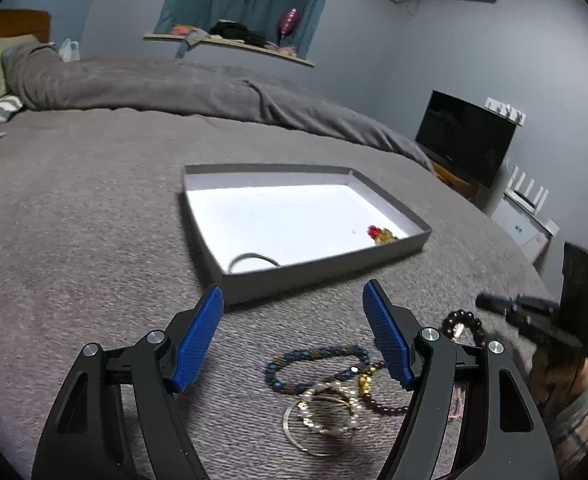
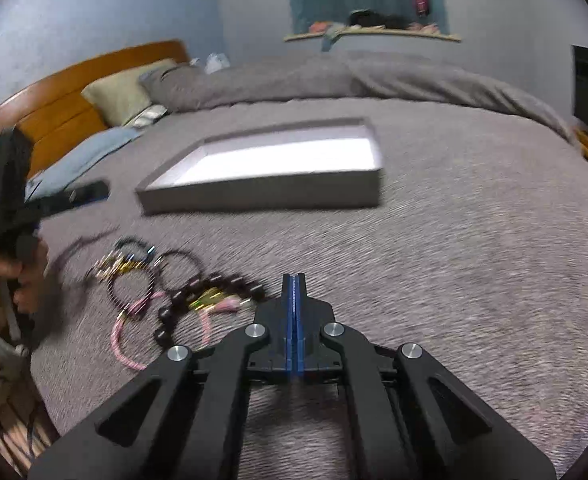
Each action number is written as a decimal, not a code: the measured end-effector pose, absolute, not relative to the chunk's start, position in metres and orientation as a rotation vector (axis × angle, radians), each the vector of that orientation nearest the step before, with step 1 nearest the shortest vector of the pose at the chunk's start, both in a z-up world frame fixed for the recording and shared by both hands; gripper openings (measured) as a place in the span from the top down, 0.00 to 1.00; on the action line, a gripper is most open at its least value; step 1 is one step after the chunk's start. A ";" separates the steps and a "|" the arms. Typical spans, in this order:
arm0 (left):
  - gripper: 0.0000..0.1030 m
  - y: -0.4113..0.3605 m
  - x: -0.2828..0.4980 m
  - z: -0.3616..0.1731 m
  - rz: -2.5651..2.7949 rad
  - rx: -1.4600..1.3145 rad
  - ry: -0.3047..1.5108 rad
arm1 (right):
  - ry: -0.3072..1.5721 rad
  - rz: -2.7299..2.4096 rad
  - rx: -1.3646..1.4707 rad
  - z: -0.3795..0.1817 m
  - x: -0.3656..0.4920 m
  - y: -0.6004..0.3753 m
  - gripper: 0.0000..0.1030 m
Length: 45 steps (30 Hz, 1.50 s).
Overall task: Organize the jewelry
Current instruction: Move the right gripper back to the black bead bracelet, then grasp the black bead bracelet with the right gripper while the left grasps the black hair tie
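**Tangled Jewelry Under Open Left Tongs**

Risk of lifting several pieces at once: blue beaded bracelet (image 1: 318, 364), thin metal bangles (image 1: 326, 420) and dark round-bead bracelet (image 1: 464, 324) overlapping in one heap on grey bed cover (image 1: 93, 220). Possible snagging, dropping short of shallow grey cardboard box (image 1: 326, 270). Left tongs (image 1: 294, 300) spread wide, empty, heap just below and between. Right tongs (image 2: 294, 280) pressed closed, empty, heap to left. Box ahead, already holding red-gold trinket (image 1: 382, 235) and a ring-shaped bangle (image 1: 253, 260).

light: dim, bluish | glare: white box floor (image 1: 277, 216) blown out | blur: right wrist view motion-smeared | edges: fisheye bending, dark corners
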<state>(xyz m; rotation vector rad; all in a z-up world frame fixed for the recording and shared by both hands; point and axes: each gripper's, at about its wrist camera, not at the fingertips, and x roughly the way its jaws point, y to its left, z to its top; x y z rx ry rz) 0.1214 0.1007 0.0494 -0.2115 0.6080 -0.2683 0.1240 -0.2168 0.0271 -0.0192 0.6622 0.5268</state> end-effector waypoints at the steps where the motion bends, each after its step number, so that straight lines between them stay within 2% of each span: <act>1: 0.29 0.096 0.122 0.048 -0.285 -0.205 0.618 | 0.660 0.518 -0.008 0.029 0.126 -0.220 0.99; 6: 0.29 0.060 0.123 0.038 -0.352 -0.112 0.654 | 0.677 0.503 0.031 0.028 0.132 -0.231 0.99; 8: 0.29 0.047 0.124 0.036 -0.371 -0.073 0.664 | 0.679 0.530 0.031 0.029 0.131 -0.228 0.95; 10: 0.29 0.034 0.127 0.032 -0.384 -0.033 0.686 | 0.672 0.551 0.025 0.029 0.128 -0.226 0.78; 12: 0.32 0.025 0.132 0.027 -0.408 -0.021 0.713 | 0.675 0.564 0.020 0.028 0.125 -0.224 0.72; 20: 0.57 0.005 0.151 0.009 -0.403 0.046 0.814 | 0.674 0.583 0.012 0.027 0.119 -0.223 0.71; 21: 0.67 0.002 0.152 0.007 -0.399 0.061 0.821 | 0.677 0.586 0.006 0.026 0.119 -0.221 0.71; 22: 0.83 0.000 0.153 0.006 -0.398 0.078 0.827 | 0.679 0.589 0.001 0.026 0.118 -0.220 0.71; 24: 0.88 -0.004 0.151 0.007 -0.403 0.092 0.820 | 0.689 0.596 -0.009 0.024 0.117 -0.217 0.71; 25: 0.97 -0.004 0.149 0.008 -0.404 0.093 0.811 | 0.691 0.595 -0.013 0.023 0.117 -0.216 0.71; 34: 0.97 0.030 0.130 0.049 -0.362 -0.005 0.615 | 0.757 0.621 -0.046 0.012 0.120 -0.201 0.66; 38: 0.97 0.039 0.129 0.055 -0.350 -0.034 0.597 | 0.796 0.627 -0.047 0.005 0.124 -0.199 0.67; 40: 0.97 0.041 0.128 0.056 -0.349 -0.036 0.595 | 0.796 0.633 -0.046 0.005 0.124 -0.199 0.85; 45: 0.97 0.040 0.126 0.061 -0.348 -0.032 0.569 | 0.647 0.666 -0.020 0.027 0.111 -0.207 0.87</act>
